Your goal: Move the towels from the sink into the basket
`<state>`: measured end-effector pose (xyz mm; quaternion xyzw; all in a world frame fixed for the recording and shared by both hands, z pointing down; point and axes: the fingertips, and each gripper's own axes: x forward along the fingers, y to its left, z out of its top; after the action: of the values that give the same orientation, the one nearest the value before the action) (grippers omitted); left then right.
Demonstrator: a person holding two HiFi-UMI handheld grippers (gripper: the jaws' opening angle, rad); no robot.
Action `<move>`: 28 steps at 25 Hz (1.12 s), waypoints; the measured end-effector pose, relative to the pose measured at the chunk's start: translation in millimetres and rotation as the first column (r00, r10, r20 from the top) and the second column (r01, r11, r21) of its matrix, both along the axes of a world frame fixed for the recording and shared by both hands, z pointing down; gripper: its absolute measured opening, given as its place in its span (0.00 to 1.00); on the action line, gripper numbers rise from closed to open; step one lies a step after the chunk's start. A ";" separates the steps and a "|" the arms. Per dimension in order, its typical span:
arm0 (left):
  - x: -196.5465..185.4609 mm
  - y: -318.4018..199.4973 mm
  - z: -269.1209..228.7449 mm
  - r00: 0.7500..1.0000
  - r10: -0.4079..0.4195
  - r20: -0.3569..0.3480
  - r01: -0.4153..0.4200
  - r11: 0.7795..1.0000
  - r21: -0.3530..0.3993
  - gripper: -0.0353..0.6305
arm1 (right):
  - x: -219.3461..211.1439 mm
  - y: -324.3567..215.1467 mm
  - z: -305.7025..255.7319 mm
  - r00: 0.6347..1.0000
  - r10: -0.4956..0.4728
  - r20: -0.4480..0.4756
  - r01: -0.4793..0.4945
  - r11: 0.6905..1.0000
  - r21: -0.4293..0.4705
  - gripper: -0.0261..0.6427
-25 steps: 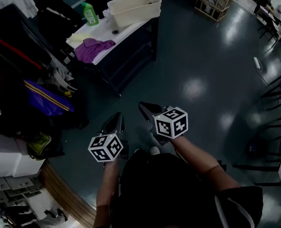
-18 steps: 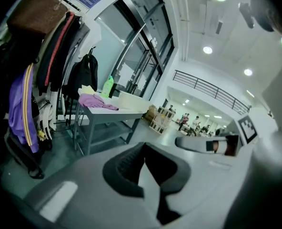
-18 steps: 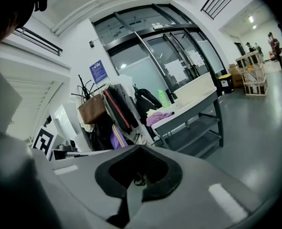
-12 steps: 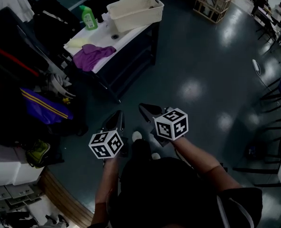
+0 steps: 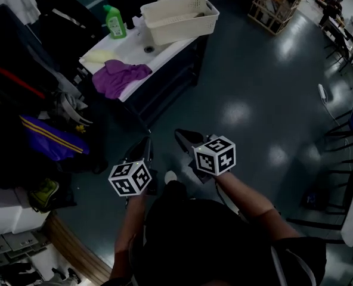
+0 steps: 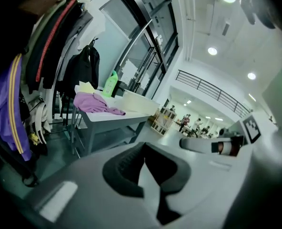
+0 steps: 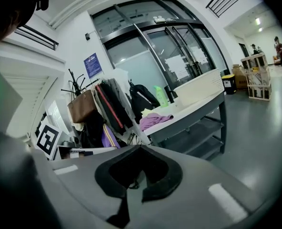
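We are holding both grippers low in front of us over the dark floor (image 5: 254, 100), well apart from the sink (image 5: 142, 45). The left gripper (image 5: 145, 143) is showing its jaws pressed together, with nothing between them and nothing touching them. The right gripper (image 5: 181, 134) is doing the same: its jaws are meeting tip to tip and gripping nothing. Both are pointing slightly downward toward the stand that carries the sink.

The purple towel (image 5: 118, 76) is lying crumpled on the near end of the white sink top, with one edge hanging over the side. The yellow towel (image 5: 99, 56) is lying just beside it, toward the back. The cream basket (image 5: 182, 30) is standing on the far end of the same top, next to the drain, and a green bottle (image 5: 115, 21) is standing behind the towels. Neither gripper is reaching any of these.
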<state>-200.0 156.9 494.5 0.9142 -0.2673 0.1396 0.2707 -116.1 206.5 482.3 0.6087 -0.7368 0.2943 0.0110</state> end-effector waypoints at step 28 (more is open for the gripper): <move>0.6 -132.1 5.3 1.000 0.008 -0.015 -0.008 1.000 -0.005 0.06 | -4.4 -139.2 4.5 0.999 -0.033 -0.026 0.033 0.999 0.004 0.03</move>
<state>-199.4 24.8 499.8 0.9156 -0.2615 0.1345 0.2742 -120.4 67.3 486.8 0.6004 -0.7470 0.2844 0.0239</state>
